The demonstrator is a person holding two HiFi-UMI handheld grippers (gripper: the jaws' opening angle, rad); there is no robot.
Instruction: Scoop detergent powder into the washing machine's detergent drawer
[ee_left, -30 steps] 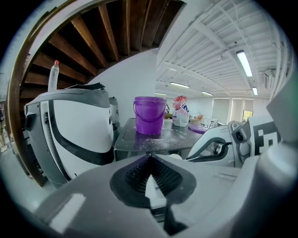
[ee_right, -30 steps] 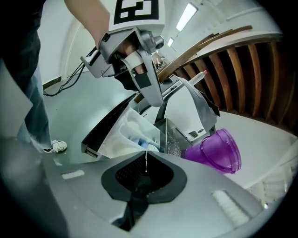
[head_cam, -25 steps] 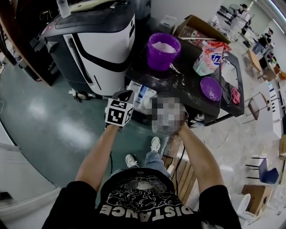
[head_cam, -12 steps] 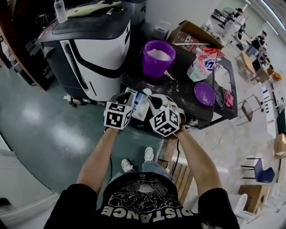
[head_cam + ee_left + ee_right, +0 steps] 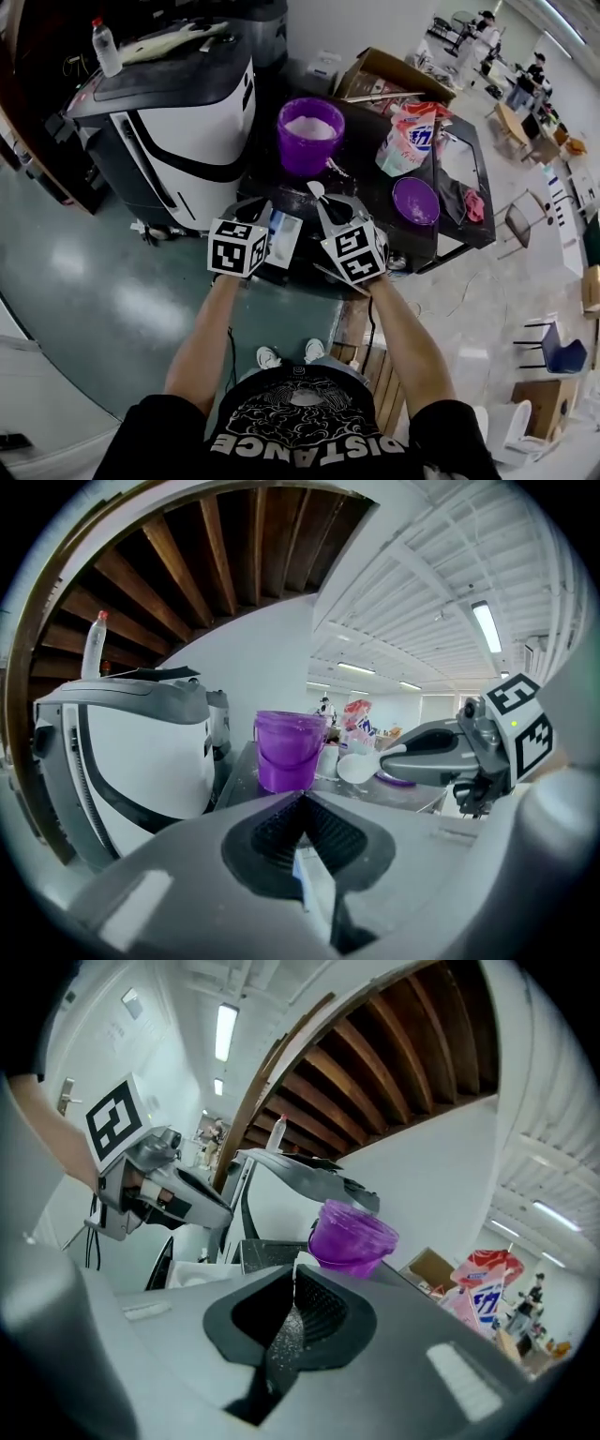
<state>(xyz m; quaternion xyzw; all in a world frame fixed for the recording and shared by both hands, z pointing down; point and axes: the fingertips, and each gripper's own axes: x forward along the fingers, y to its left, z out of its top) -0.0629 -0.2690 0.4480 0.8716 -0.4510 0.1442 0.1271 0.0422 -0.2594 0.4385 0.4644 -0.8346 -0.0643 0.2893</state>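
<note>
While the right gripper (image 5: pixel 293 1283) has its jaws clamped on the spoon (image 5: pixel 359 767) just short of the purple bucket (image 5: pixel 309 131) (powder inside), the left gripper (image 5: pixel 300 803) has its jaws clenched on nothing. The drawer (image 5: pixel 281 234) waits below the bucket. Scooping seems next: dip the spoon in.

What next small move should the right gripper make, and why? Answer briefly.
Probably ease the right gripper forward to dip its spoon into the purple bucket: the spoon is clamped, stops short of the bucket, and powder lies inside.
</note>
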